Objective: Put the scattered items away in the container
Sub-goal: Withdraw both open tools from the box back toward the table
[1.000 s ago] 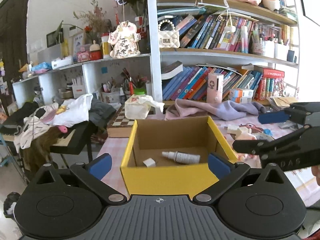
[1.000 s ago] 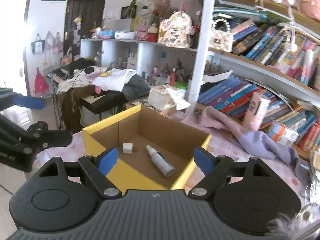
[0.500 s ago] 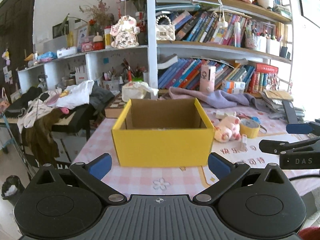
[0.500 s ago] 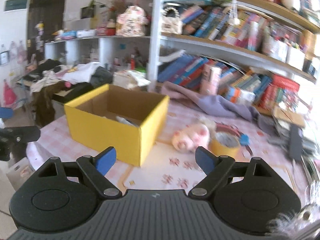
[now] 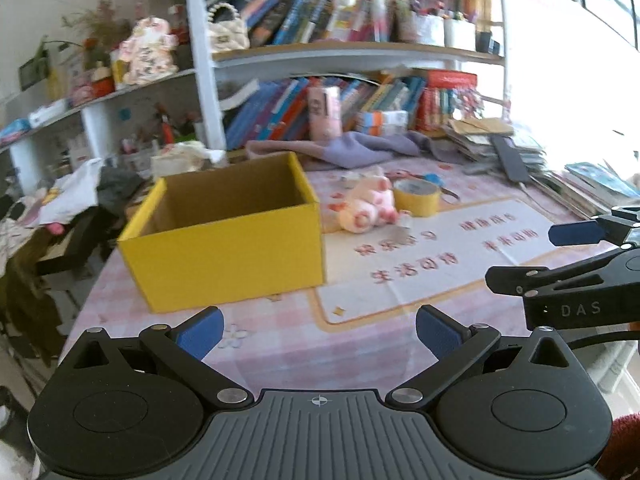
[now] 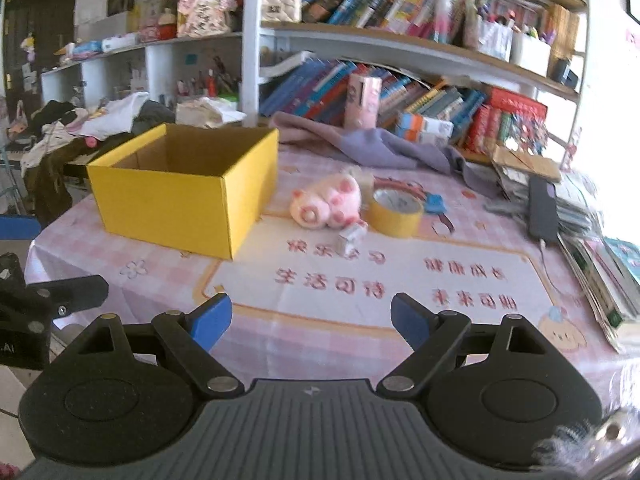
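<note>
My left gripper (image 5: 320, 330) is apart, nothing between the pads, over the pink checked cloth (image 5: 280, 344). My right gripper (image 6: 311, 318) is apart too, empty. Yellow box (image 6: 180, 196) sits on the table ahead-left. Just right of it: pink plush pig (image 6: 326, 200), tape roll (image 6: 395, 212) touching it, small white item (image 6: 352, 236) in front. Bookshelf (image 6: 400, 46) behind.

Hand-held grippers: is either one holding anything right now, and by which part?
Nothing is held. The left hand-held gripper and right hand-held gripper both stand open and empty above the tablecloth.
</note>
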The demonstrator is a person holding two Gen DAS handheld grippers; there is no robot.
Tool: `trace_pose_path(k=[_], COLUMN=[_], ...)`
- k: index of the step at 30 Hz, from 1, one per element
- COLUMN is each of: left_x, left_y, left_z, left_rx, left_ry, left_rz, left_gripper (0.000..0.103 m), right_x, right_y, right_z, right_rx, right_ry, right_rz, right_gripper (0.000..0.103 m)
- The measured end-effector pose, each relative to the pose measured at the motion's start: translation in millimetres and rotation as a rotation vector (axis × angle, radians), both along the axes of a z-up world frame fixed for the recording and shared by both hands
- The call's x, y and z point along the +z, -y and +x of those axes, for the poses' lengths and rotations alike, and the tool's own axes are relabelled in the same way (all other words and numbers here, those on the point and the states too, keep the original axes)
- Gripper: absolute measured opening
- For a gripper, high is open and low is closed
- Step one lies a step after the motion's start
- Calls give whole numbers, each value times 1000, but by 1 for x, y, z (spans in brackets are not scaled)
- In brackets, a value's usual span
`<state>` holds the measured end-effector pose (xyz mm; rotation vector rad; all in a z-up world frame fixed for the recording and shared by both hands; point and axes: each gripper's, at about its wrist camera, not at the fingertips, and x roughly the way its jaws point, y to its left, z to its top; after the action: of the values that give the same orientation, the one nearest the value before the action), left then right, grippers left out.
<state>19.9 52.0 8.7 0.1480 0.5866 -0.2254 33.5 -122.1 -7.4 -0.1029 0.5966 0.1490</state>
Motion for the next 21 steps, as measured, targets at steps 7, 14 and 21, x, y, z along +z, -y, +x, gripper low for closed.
trace_pose_path(k=[7,14,21], left_x=[-2,-4,-10], left_y=[22,47,71], left_z=[8,25,45], left_rx=[-61,-122,-171], left_ry=[-8,-21,-39], left_rz=[-14,-29,-36], left_gripper=[103,103,103], right_x=[-1,-1,-3], right_y=[20,47,74], right_z=[-5,-1,10], right_rx=[-61,-121,-173], right_ry=[-11,-28,-38], right_rz=[-6,-16,-14], right_gripper=[87,88,88])
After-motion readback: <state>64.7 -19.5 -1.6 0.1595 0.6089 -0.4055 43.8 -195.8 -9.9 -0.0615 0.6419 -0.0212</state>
